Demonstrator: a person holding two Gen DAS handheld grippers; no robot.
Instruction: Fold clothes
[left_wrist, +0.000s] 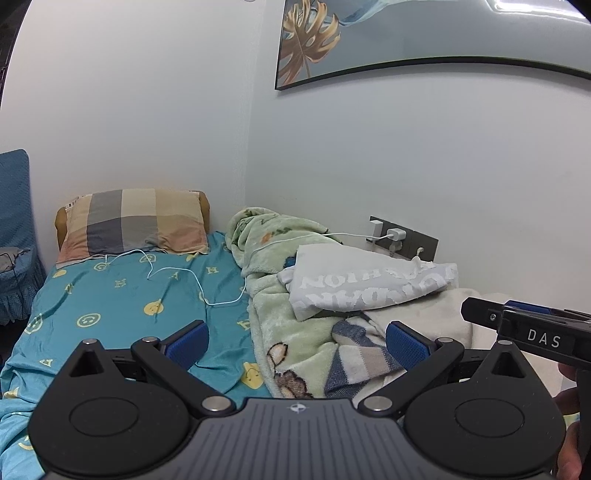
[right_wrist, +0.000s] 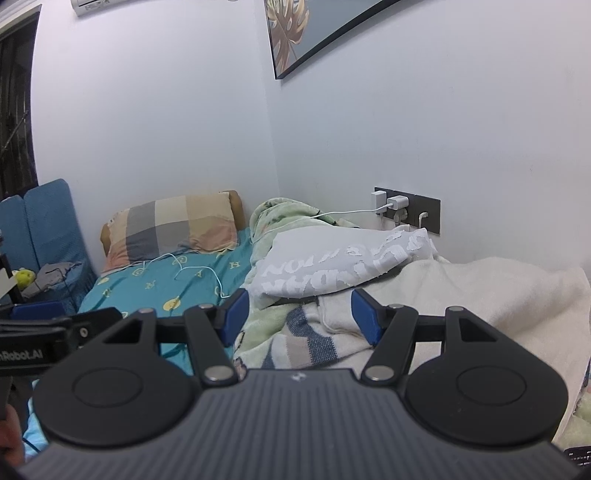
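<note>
Both the left hand-held gripper and right hand-held gripper hover with jaws apart, holding nothing. The grey printed T-shirt lies crumpled on the bed's green blanket. Folding hasn't begun; next, probably, grasping its edges.

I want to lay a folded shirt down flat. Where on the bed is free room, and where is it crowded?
The free patch is the teal sheet, bordered by the checked pillow, the green blanket and the loose white cable near the pillow. The wall side is crowded: the grey printed shirt and the cream towel are piled there.
</note>
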